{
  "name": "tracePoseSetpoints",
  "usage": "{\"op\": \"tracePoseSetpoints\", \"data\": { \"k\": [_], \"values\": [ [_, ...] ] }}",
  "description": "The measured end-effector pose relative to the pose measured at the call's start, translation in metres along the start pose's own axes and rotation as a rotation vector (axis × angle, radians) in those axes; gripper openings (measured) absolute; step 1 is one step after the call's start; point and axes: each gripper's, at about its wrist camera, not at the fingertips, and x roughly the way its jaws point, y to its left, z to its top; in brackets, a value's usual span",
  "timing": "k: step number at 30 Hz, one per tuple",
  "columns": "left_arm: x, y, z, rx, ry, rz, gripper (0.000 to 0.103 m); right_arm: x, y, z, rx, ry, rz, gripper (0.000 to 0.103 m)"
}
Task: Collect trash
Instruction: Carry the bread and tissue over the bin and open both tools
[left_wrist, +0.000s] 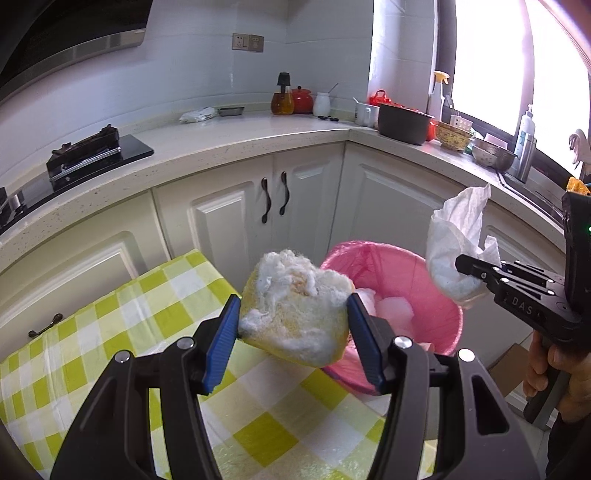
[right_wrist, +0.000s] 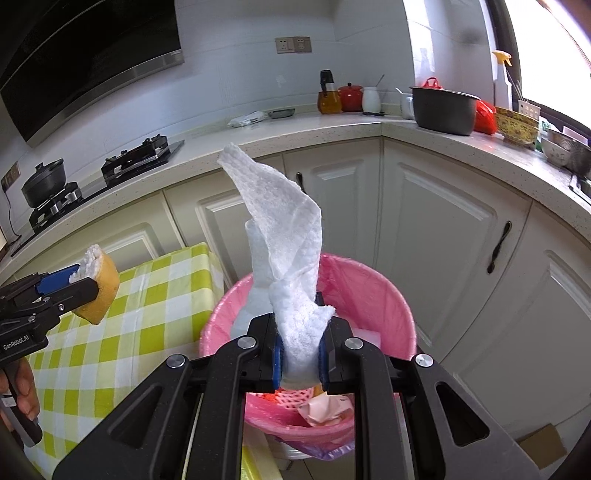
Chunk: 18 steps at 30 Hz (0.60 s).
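The left gripper (left_wrist: 293, 325) pinches a chunk of yellow fruit peel (left_wrist: 295, 310) between its blue fingers (left_wrist: 221, 343), the fluffy white pith turned up toward the camera. It hangs over the edge of the checked surface (left_wrist: 110, 332), just short of the pink bin (left_wrist: 424, 291). The right gripper (right_wrist: 300, 354) has its fingers pressed nearly together on a crumpled paper towel (right_wrist: 280, 236), held directly above the bin, which already contains scraps.

The risk lies with the peel: let go here, it would likely fall on the surface or clip the bin's rim. The light towel could also drift or catch on a finger pad when released.

The towel's long axis stands nearly upright, its loose tip pointing up and slightly left. The peel's long axis runs across, from finger to finger.
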Motion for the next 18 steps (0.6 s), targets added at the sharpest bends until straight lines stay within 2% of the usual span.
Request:
{"op": "tracePoseSetpoints", "data": {
  "k": [9,18],
  "values": [
    [0.028,-0.036,0.018,0.015,0.009,-0.058,0.056,0.017,-0.030,0.003,0.034,0.031,-0.024,0.017],
    [0.069,-0.064,0.028,0.021,0.060,-0.108,0.057,0.045,-0.051,0.001,0.045,0.076,-0.052,0.017]
  ]
}}
